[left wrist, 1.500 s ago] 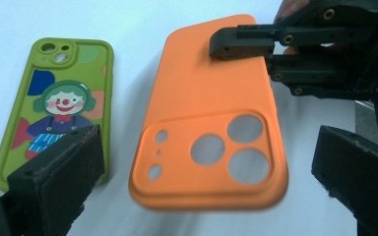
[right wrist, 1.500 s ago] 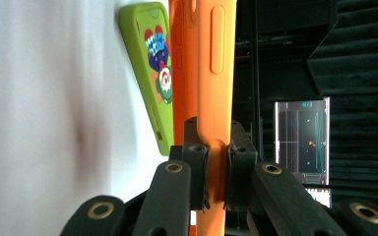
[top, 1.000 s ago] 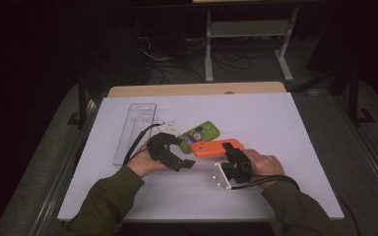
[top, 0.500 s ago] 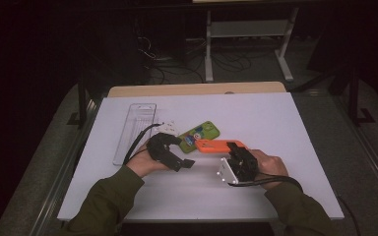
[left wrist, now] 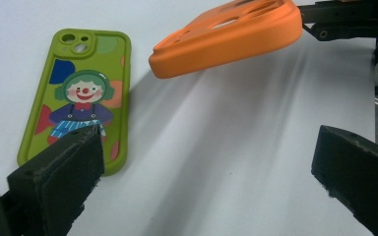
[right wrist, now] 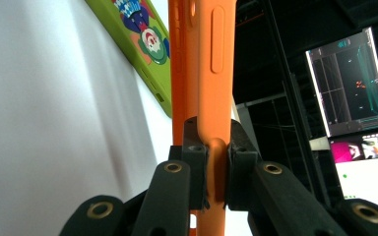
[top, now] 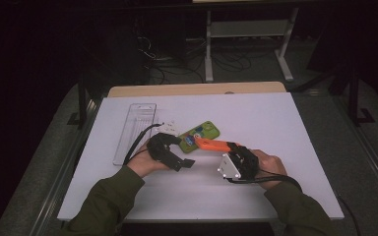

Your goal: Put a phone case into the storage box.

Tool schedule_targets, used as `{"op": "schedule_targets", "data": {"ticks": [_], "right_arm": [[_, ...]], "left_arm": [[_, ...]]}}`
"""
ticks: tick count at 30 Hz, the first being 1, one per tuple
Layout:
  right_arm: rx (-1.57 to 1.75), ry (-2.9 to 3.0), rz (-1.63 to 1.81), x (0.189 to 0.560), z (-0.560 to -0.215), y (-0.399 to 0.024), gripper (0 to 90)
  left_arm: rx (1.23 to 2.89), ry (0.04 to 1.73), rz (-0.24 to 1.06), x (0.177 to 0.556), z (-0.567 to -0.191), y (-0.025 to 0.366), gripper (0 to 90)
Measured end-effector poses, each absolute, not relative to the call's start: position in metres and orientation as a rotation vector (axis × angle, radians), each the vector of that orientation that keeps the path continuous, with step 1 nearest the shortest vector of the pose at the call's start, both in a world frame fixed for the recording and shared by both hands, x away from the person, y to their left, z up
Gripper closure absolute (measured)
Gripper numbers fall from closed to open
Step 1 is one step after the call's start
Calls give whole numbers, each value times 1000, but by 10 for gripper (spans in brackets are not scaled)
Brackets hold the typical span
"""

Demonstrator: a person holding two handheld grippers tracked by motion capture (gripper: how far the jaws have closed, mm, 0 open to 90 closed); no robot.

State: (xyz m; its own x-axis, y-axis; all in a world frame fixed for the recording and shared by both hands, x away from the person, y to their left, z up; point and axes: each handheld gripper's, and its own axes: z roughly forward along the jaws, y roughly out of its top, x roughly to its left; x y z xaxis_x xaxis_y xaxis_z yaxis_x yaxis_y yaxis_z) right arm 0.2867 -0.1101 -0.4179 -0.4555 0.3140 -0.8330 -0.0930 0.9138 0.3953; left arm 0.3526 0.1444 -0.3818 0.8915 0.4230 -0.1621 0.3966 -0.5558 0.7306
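Orange phone case [top: 211,144] now hangs lifted off the table, pinched in the right gripper [top: 234,152] jaws; left gripper [top: 187,156] jaws wide.

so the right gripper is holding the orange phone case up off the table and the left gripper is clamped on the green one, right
Not quite. The left gripper is open, its jaws apart with nothing between them; the green phone case lies flat on the table, as the left gripper view shows. The right gripper does hold the orange phone case raised.
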Motion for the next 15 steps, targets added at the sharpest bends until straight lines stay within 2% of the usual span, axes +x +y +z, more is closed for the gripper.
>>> {"op": "schedule_targets", "data": {"ticks": [15], "right_arm": [[311, 2043, 588, 291, -414, -114, 812]], "left_arm": [[2219, 574, 59, 354, -382, 145, 0]]}}
